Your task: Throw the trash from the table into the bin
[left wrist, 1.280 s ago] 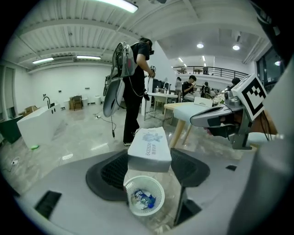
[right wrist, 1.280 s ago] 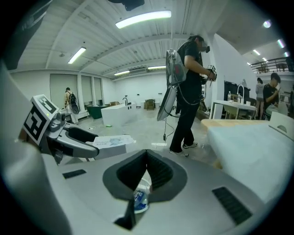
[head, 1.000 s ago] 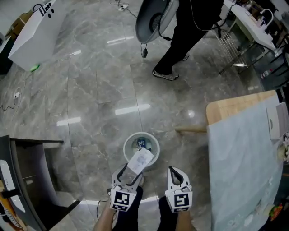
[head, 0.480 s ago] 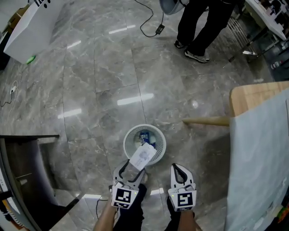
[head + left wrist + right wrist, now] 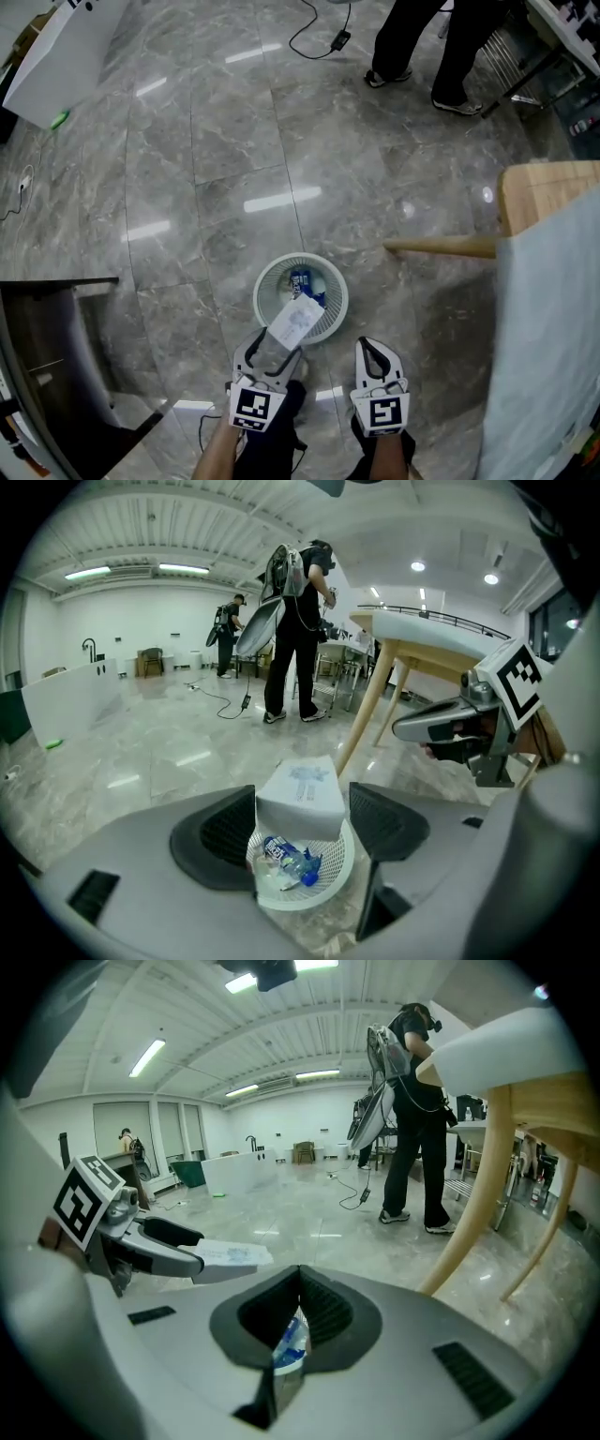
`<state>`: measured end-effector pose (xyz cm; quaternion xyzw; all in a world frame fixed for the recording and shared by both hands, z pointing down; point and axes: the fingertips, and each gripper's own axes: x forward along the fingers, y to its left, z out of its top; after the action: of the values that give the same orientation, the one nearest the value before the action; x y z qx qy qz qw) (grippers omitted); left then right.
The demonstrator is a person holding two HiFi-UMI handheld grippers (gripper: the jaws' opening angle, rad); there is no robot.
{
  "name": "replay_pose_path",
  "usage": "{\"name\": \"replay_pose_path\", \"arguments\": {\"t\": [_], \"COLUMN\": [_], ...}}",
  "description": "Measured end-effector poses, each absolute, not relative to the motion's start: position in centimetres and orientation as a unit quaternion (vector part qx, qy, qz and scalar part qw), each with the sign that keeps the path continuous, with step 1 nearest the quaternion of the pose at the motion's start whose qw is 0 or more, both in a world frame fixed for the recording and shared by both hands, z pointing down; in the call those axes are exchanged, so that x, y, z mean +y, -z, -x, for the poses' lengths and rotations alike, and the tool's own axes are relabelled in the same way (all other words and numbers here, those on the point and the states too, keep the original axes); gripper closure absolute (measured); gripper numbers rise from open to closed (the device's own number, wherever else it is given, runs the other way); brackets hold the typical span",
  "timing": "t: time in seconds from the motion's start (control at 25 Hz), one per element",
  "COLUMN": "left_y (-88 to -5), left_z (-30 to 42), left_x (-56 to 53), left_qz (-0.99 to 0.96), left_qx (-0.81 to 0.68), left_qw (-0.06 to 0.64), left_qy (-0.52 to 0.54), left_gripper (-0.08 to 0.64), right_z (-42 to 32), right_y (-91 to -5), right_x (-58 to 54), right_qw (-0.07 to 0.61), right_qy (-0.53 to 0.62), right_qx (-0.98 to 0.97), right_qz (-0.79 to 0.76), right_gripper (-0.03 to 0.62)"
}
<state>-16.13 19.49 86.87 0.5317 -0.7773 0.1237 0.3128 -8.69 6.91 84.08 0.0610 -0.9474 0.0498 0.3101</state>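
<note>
Honestly the white carton point(image 5: 302, 797) looks light and crushable, so the left gripper point(image 5: 270, 349) fingers pinching its flat sides over the bin point(image 5: 330, 281), bottom centre, seems plenty; right gripper point(image 5: 368, 345) fingers are closed, empty.

The box point(image 5: 294, 323) hides part of the bin's point(image 5: 333, 281) near rim, and the desk point(image 5: 551, 186) runs off the picture's right edge.

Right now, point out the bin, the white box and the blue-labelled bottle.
bin point(image 5: 264, 292), head view, left wall.
white box point(image 5: 302, 799), left gripper view, front face.
blue-labelled bottle point(image 5: 301, 279), head view, its label.
</note>
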Motion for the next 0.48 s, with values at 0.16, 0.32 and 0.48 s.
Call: {"name": "replay_pose_path", "arguments": {"t": [0.16,0.32,0.48], "left_y": [-86.1,-84.0,-80.5], "left_z": [16.1,16.3,16.3], "left_x": [19.4,18.9,18.3], "left_qz": [-0.536,-0.533,-0.539], "left_qx": [-0.777,-0.784,-0.786], "left_qw": [0.307,0.295,0.28], "left_qy": [-0.124,-0.118,-0.114], "left_gripper": [0.245,0.245,0.245], "right_z": [8.8,8.4,8.5], "right_y": [-83.4,-82.0,-79.1], "right_x": [6.8,6.4,6.1], "right_qw": [0.304,0.3,0.29], "right_qy": [-0.05,-0.048,-0.042], "right_qx": [-0.949,-0.95,-0.954], "right_qz": [-0.062,-0.065,-0.061], "right_gripper": [0.584,0.585,0.584]}}
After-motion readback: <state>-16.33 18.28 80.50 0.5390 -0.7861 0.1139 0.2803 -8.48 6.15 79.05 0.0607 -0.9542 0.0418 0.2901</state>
